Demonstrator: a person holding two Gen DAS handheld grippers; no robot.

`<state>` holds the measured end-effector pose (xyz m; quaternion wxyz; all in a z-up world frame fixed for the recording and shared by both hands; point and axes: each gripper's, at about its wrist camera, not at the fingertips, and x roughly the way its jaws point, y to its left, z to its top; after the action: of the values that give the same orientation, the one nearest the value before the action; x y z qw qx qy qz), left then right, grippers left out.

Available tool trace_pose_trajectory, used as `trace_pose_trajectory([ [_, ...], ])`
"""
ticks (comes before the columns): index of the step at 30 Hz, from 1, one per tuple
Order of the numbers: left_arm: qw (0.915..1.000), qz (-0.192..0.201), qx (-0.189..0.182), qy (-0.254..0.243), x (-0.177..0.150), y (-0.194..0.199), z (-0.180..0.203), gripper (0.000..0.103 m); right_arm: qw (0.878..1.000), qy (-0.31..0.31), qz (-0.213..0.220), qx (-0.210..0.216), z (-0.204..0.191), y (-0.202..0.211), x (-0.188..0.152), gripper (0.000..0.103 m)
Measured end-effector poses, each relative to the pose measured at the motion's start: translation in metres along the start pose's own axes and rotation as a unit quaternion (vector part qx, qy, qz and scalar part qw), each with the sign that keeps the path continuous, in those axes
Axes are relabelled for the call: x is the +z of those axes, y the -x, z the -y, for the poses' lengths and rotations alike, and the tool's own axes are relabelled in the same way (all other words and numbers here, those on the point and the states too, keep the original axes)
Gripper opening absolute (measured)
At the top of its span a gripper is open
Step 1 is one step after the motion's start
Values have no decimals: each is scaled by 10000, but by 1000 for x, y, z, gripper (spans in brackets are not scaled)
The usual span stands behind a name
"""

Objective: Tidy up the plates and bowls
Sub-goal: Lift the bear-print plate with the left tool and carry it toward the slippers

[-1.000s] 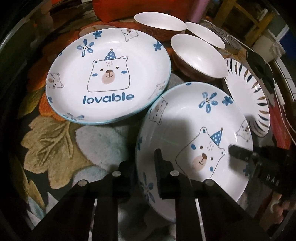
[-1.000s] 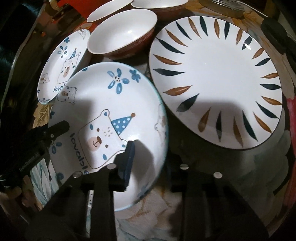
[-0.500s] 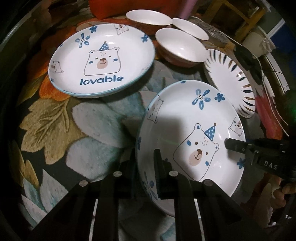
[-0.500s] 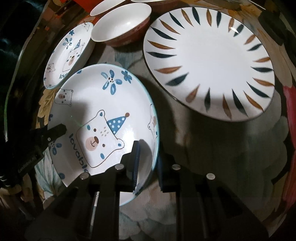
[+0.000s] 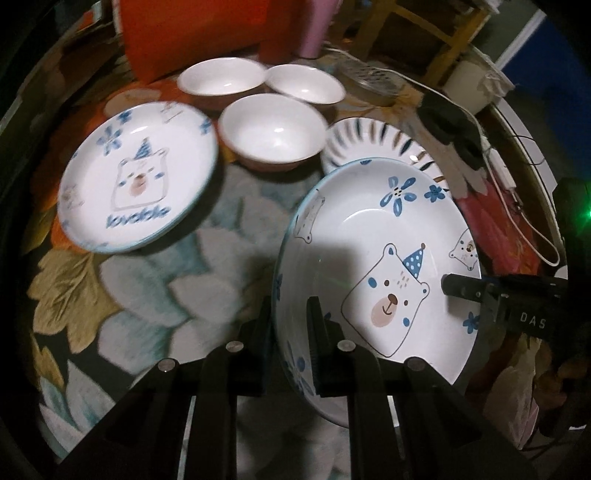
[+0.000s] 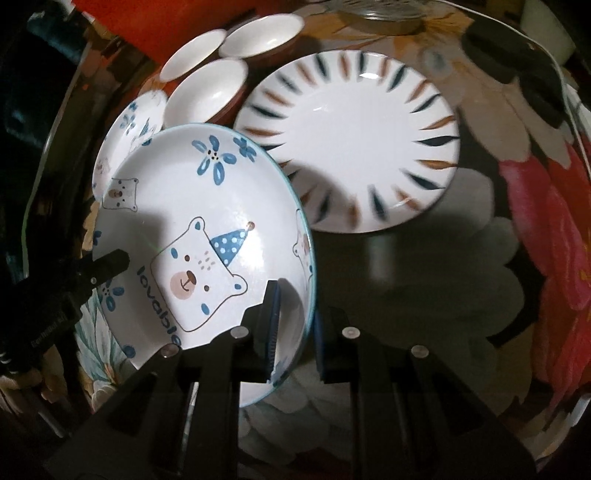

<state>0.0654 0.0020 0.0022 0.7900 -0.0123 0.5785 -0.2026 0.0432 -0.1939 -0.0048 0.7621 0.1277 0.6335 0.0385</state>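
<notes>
A white bear plate with blue flowers hangs tilted above the table, held from both sides. My left gripper is shut on its left rim, and my right gripper is shut on its right rim. In the left wrist view the right gripper reaches over the far rim. In the right wrist view the left gripper does the same on the plate. A second bear plate lies on the table to the left. Three white bowls and a leaf-pattern plate lie behind.
The table has a floral cloth under glass. At the back stand an orange box, a pink cup and a metal lid. A black object and a white cable lie at the right edge.
Both grippers have risen with the bear plate between them. It now hangs clear of the table and overlaps the leaf-pattern plate in the left wrist view.
</notes>
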Motion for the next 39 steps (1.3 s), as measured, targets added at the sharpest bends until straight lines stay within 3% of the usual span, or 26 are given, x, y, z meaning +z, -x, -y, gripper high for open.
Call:
trace_pose_trajectory([
  [11, 9977, 23, -339, -578, 32, -28, 86, 15, 9978, -539, 233, -294, 69, 35, 3, 17],
  [22, 9923, -66, -645, -1055, 53, -62, 180, 15, 9895, -1287, 382, -537, 159, 68, -17, 17],
  [32, 9873, -135, -767, -1386, 75, -98, 254, 15, 9805, -1721, 609, -733, 232, 89, -16, 17],
  [39, 9876, -325, -691, -1371, 80, -139, 295, 15, 9735, -2060, 510, -853, 289, 80, -12, 17],
])
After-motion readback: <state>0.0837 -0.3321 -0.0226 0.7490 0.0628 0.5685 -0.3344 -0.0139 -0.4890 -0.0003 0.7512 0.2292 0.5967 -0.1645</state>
